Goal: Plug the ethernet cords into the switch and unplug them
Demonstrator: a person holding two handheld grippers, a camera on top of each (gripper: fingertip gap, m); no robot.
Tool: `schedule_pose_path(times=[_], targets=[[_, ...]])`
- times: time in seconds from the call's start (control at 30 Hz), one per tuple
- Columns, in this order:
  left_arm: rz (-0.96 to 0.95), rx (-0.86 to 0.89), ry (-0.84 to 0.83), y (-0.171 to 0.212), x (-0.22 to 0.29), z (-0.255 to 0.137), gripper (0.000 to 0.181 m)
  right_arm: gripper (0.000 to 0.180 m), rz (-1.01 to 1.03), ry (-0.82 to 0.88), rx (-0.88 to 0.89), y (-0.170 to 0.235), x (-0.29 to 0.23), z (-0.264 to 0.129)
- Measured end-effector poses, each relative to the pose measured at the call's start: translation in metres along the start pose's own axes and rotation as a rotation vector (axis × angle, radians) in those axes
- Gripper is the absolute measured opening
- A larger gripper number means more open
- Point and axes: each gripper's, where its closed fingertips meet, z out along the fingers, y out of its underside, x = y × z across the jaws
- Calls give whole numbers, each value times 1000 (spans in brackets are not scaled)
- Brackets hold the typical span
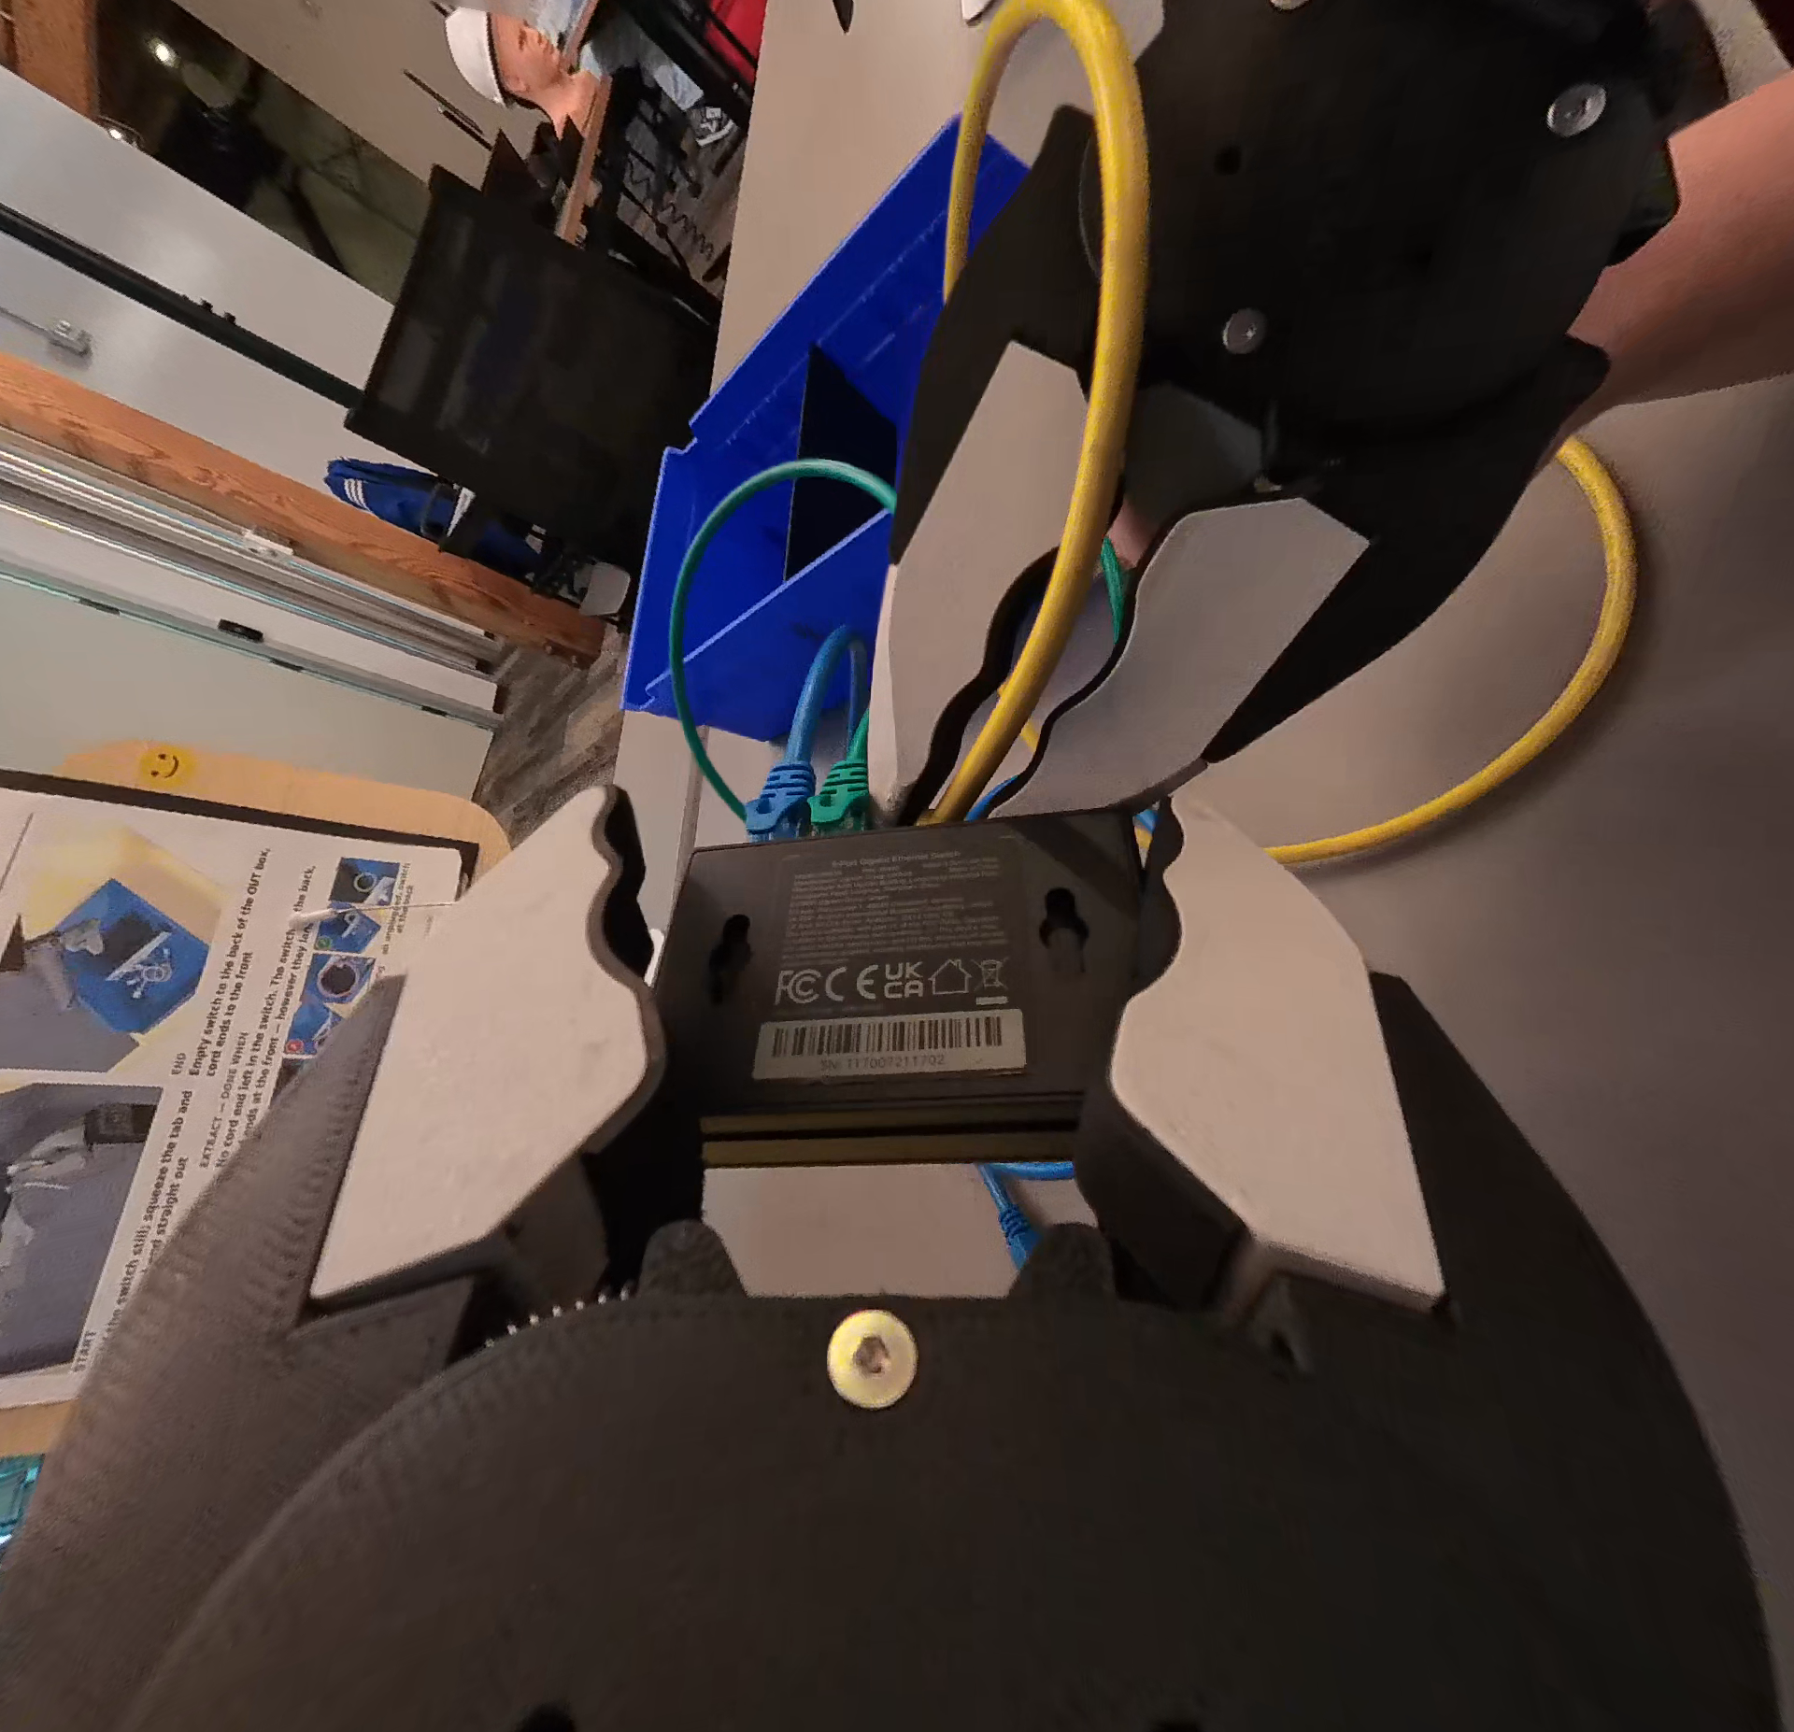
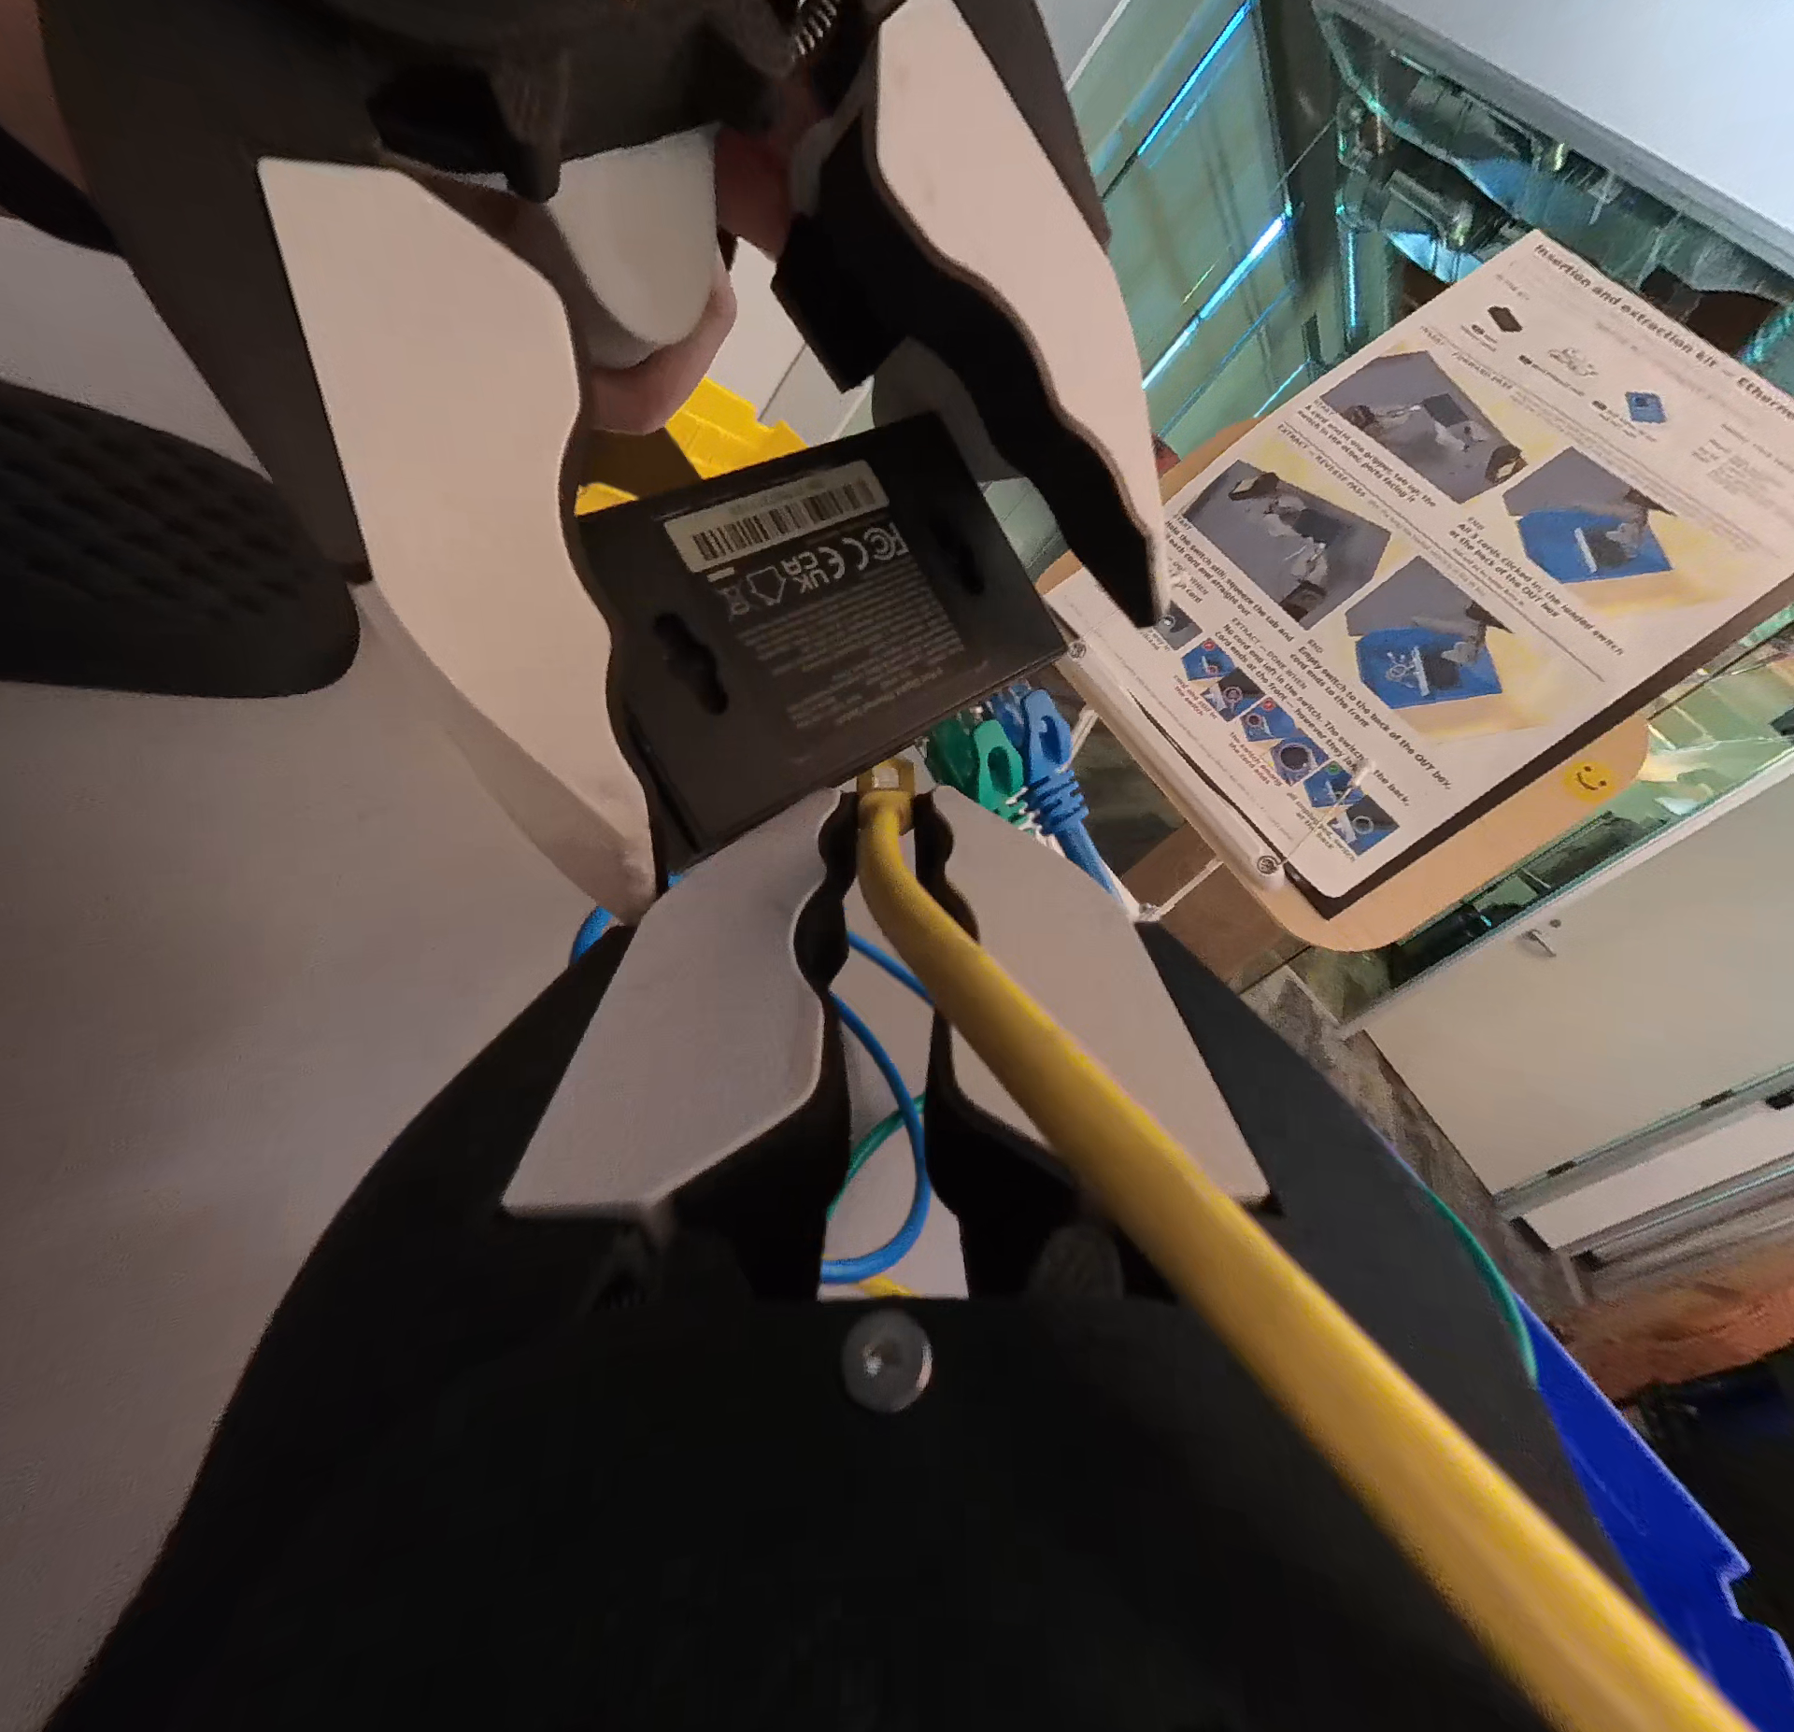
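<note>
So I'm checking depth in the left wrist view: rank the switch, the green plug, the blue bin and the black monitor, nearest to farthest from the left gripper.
1. Switch: clamped in the left gripper.
2. Green plug: in the switch's far edge, beside a blue plug.
3. Blue bin: beyond the plugs, on the table.
4. Black monitor: farthest, upper left, off the table.

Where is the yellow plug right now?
In the right wrist view, centre: the yellow plug sits at the switch edge, between the right gripper jaws, left of the green plug.
</note>
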Motion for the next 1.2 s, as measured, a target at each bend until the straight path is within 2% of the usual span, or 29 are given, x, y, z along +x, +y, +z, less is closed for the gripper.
schedule_pose_path(times=[0.27,0.5,0.77,1.0,1.03,1.13,1.2], targets=[[196,-105,67,-22,-7,-3,98,12,202,92,153,-15,14,-12],[375,-267,192,-42,-20,-7,98,12,376,153,308,-34,32,-19],[404,-371,252,-73,-33,-2,98,12,573,157,502,-50,55,-35],[445,-418,242,-80,-29,3,94,12,691,115,552,-47,58,-42],[424,-417,269,-79,-25,2,83,12,697,119,560,-47,59,-43],[367,-379,277,-74,-17,2,69,11,722,116,560,-43,60,-44],[248,-351,291,-56,-5,5,56,11,750,59,474,-31,51,-36]])
